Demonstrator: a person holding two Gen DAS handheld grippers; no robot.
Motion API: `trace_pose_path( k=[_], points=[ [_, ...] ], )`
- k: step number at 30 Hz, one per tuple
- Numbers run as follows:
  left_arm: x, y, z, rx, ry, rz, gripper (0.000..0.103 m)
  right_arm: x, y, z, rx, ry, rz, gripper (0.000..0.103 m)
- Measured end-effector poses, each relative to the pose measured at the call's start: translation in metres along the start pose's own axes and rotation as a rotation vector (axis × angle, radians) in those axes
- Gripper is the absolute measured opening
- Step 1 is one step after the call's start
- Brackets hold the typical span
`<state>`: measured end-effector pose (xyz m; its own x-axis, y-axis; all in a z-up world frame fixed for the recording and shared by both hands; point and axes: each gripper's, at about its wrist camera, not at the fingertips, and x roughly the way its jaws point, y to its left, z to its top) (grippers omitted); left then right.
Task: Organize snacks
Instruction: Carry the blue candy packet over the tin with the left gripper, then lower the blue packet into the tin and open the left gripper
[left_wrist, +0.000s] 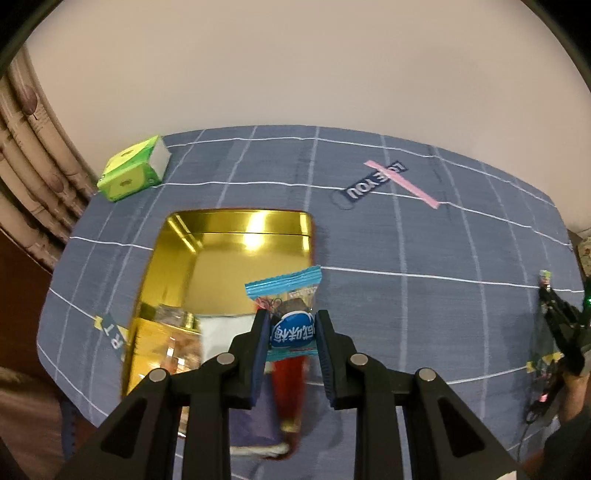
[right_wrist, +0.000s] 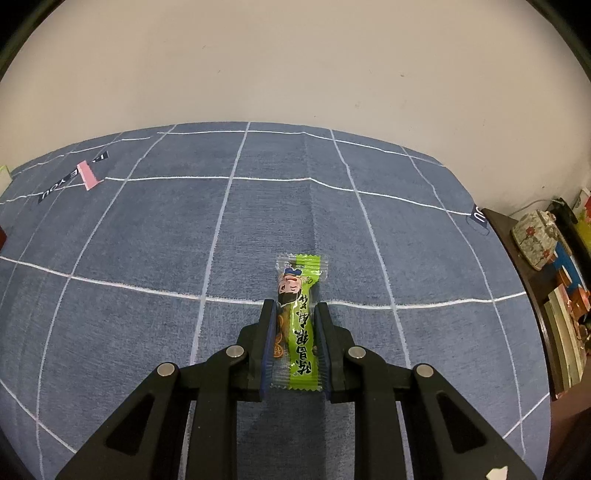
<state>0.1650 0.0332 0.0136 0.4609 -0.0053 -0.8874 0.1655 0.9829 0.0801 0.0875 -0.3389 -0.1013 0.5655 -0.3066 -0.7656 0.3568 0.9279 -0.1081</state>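
Left tool (left_wrist: 291, 332) clamps blue snack (left_wrist: 290, 314) at frame centre, beside gold tin (left_wrist: 236, 236). Right tool (right_wrist: 293, 332) clamps green snack (right_wrist: 299, 321). Risk: slick wrappers slip, blue misses tin.

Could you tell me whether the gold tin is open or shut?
Open: the gold metal tin shows its shiny inner walls, with no lid on it.
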Motion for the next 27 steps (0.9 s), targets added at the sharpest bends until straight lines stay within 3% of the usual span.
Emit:
trace_pose_path(
  k=[12,27],
  points=[
    [0.036,0.057,0.012,-0.059,0.065,0.022,0.026,-0.001,0.003,0.0,-0.022,-0.001,-0.029,0.018],
    [0.037,0.071,0.018,-0.063,0.059,-0.004,0.026,-0.001,0.005,0.0,-0.034,-0.002,-0.044,0.018]
  ],
)
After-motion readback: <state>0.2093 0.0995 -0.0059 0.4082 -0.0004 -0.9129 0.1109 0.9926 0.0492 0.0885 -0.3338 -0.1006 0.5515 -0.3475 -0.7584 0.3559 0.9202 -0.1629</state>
